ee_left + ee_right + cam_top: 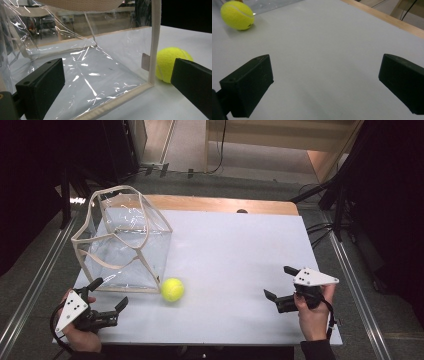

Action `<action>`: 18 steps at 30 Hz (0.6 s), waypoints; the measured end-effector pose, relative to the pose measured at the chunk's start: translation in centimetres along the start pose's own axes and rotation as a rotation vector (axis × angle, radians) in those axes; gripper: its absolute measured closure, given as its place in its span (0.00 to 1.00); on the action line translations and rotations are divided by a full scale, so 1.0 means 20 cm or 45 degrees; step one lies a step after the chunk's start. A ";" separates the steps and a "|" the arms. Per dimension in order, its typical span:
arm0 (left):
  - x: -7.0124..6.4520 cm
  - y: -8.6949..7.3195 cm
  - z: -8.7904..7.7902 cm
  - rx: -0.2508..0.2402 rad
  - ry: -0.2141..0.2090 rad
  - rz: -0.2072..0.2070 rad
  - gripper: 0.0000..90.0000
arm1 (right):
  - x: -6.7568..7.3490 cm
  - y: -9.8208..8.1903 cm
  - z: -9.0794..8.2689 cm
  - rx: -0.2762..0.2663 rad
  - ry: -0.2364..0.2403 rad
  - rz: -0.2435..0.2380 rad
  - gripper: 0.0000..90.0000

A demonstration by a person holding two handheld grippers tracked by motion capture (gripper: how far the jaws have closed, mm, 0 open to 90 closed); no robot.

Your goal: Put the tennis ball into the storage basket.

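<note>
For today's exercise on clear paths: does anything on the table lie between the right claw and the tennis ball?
Nothing visible does. Bare white table lies between the open right claw and the tennis ball. The clear bag stands beyond the ball, off that line.

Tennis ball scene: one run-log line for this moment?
left gripper: open, at clear bag front edge | right gripper: open, holding nothing | tennis ball: on table, beside bag, ungrasped

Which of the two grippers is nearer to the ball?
The left gripper. It sits beside the bag, close to the ball; the right gripper is farther off across the table.
</note>
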State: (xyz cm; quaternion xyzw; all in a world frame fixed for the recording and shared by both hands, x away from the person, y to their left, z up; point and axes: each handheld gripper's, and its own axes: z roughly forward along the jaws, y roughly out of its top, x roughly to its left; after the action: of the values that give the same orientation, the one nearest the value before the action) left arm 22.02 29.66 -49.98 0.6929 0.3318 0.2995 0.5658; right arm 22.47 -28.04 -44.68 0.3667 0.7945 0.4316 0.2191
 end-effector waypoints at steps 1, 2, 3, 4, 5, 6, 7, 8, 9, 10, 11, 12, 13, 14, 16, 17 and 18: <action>0.00 0.00 0.00 0.000 0.000 0.001 0.00 | 0.00 0.01 0.01 0.011 0.009 -0.008 0.00; 0.00 0.00 0.00 0.001 -0.002 0.002 0.00 | 0.01 0.02 0.03 0.021 0.022 -0.004 0.00; 0.00 0.00 0.00 0.000 -0.003 -0.002 0.00 | 0.02 0.03 0.04 0.036 0.031 -0.011 0.00; 0.00 0.00 0.00 0.000 -0.003 -0.001 0.00 | 0.02 0.04 0.06 0.049 0.040 -0.016 0.00; 0.00 0.00 0.00 0.000 -0.003 -0.001 0.00 | 0.02 0.04 0.06 0.049 0.040 -0.016 0.00; 0.00 0.00 0.00 0.002 -0.004 0.000 0.00 | 0.04 0.05 0.09 0.071 0.065 -0.034 0.00; 0.00 0.00 0.00 0.001 -0.003 0.000 0.00 | 0.04 0.06 0.10 0.077 0.071 -0.038 0.00; 0.00 0.00 0.00 0.001 -0.004 0.000 0.00 | 0.05 0.06 0.11 0.081 0.080 -0.044 0.00; 0.00 0.00 0.00 0.002 -0.004 0.000 0.00 | 0.06 0.07 0.12 0.088 0.094 -0.045 0.00; 0.00 0.00 0.00 0.003 -0.004 0.001 0.00 | 0.07 0.07 0.13 0.093 0.100 -0.043 0.00; 0.00 0.00 0.00 0.002 -0.005 0.001 0.00 | 0.07 0.08 0.14 0.101 0.111 -0.046 0.00; 0.00 0.00 0.00 0.004 -0.005 0.002 0.00 | 0.08 0.09 0.15 0.108 0.127 -0.051 0.00; 0.00 0.00 0.00 0.003 -0.007 0.008 0.00 | 0.08 0.09 0.17 0.114 0.133 -0.053 0.00; 0.00 0.00 0.00 0.004 -0.007 0.009 0.00 | 0.09 0.10 0.18 0.121 0.143 -0.055 0.00; 0.00 0.00 0.00 0.004 -0.007 0.006 0.00 | 0.11 0.12 0.20 0.139 0.160 -0.061 0.00; 0.00 0.00 0.00 0.004 -0.007 0.005 0.00 | 0.12 0.13 0.21 0.144 0.164 -0.075 0.00; 0.00 0.00 0.00 0.002 -0.009 0.005 0.00 | 0.12 0.14 0.22 0.153 0.174 -0.080 0.00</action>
State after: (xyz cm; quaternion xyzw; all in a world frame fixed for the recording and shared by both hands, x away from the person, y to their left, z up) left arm 22.08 29.61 -50.00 0.6950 0.3288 0.2979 0.5658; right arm 24.90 -22.85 -44.75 0.3238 0.8431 0.4002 0.1553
